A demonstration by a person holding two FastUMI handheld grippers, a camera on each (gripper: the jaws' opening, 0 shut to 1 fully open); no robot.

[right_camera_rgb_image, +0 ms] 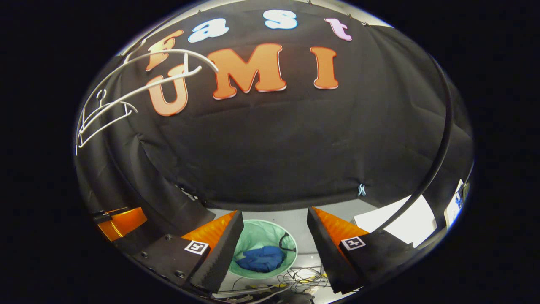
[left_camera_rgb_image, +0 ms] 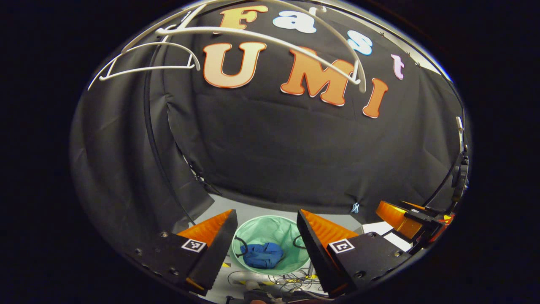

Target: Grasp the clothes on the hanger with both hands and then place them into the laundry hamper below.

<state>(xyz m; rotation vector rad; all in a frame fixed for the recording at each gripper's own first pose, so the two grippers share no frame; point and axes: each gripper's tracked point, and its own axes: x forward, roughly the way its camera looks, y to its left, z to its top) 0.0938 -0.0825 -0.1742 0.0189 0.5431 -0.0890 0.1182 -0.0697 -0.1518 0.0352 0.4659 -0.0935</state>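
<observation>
- Lying crumpled inside the round mint-green mesh laundry hamper (left_camera_rgb_image: 270,247), the blue clothes (left_camera_rgb_image: 262,255) look delivered.
- Left gripper (left_camera_rgb_image: 265,240) and right gripper (right_camera_rgb_image: 274,240) hang above that hamper, jaws apart, empty.
- White plastic hangers (left_camera_rgb_image: 253,38) high above the hamper are bare.
- Next: likely just withdrawing.

The laundry hamper (left_camera_rgb_image: 291,232) looks like thin, pale green mesh cloth, slightly sheer. Inside it, the blue clothes (left_camera_rgb_image: 263,255) are soft, matt, crumpled fabric. The white hangers (left_camera_rgb_image: 270,40) look like smooth plastic with a faint sheen. On the left hand-held gripper (left_camera_rgb_image: 266,245), the fingers (left_camera_rgb_image: 217,249) carry matt black ribbed foam backed by glossy orange plastic.
</observation>
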